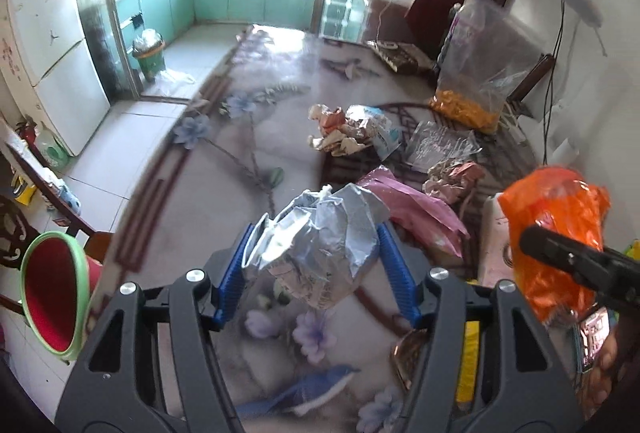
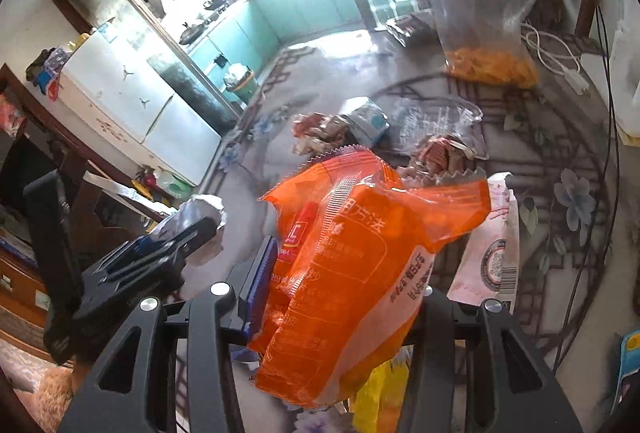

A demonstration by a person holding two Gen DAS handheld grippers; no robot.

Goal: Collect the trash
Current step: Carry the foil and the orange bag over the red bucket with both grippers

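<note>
Grippers both carry a load: the left gripper [image 1: 316, 265] has its blue fingers [image 1: 232, 281] closed partway onto a crumpled silver wrapper [image 1: 320, 249], lifted clear of the flowered tabletop [image 1: 256, 113], and the right gripper [image 2: 344, 297] pinches an orange packet [image 2: 352, 273] that hangs long-axis downward between its jaws. Low at the near left, below the table edge, stands a red bin with a green rim [image 1: 54, 293], probably where the trash goes; it lies left of and below the left gripper, so that hand is nearer. Beyond on the table lie a pink bag [image 1: 416, 209], more crumpled wrappers [image 1: 348, 129] and, at the far right, a clear bag of yellow snacks [image 1: 468, 73]
</note>
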